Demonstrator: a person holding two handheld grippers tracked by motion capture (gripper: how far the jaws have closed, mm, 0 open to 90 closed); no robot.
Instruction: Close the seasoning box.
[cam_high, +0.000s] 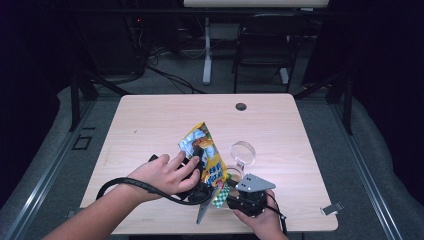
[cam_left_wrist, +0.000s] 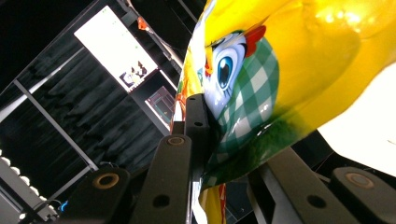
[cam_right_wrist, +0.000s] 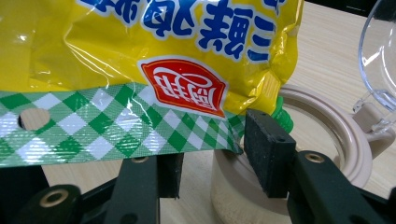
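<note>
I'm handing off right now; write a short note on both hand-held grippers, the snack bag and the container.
Left hand-held gripper: shut on the yellow snack bag, held inverted above the table.
Right hand-held gripper: jaws open around the bag's green checked edge, pads not clearly pressing.
Beige container: on the table under that edge, clear lid flipped up.
Done: bag lifted over the container.
Left: likely opening the checked edge and pouring.

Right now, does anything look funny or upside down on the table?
Yes. The yellow snack bag is upside down: in the right gripper view its red logo and blue writing are inverted, with its green-checked edge hanging over the beige container. Nothing looks spilled.
</note>
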